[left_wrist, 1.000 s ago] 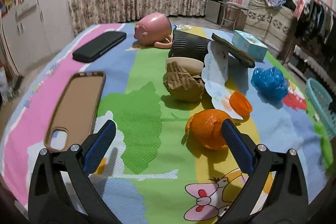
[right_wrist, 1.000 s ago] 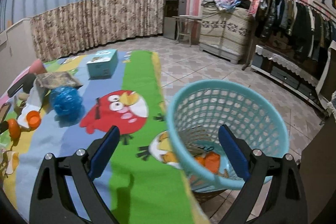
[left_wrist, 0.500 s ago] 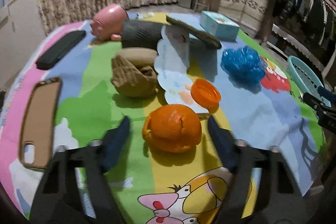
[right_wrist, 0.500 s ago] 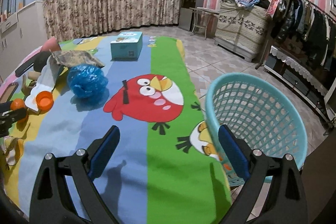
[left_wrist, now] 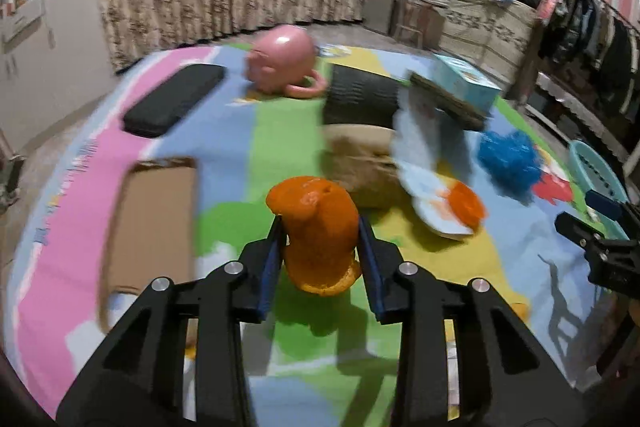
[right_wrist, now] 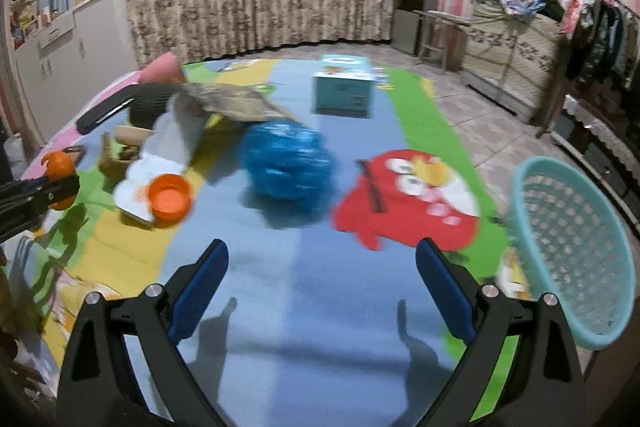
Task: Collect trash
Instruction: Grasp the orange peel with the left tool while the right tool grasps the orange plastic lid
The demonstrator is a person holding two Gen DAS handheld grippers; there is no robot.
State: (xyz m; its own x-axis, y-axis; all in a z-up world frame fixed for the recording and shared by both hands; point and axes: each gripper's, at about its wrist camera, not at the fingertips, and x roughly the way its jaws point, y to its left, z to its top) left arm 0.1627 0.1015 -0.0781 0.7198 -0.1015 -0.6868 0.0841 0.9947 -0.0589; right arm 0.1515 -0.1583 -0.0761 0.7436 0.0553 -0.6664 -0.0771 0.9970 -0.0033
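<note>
My left gripper is shut on an orange peel and holds it just above the colourful mat; it also shows at the left edge of the right wrist view. My right gripper is open and empty, low over the mat. In front of it lie a blue crumpled bag and an orange cap on white paper. The teal mesh basket stands on the floor at the right edge of the mat.
On the mat lie a crumpled brown paper bag, a black ribbed roll, a pink piggy mug, a teal box, a black case and a brown phone case. Furniture and a clothes rack stand at the right.
My left gripper moved in and closed on the orange peel, then lifted it. My right gripper swung left, away from the basket toward the blue bag.
</note>
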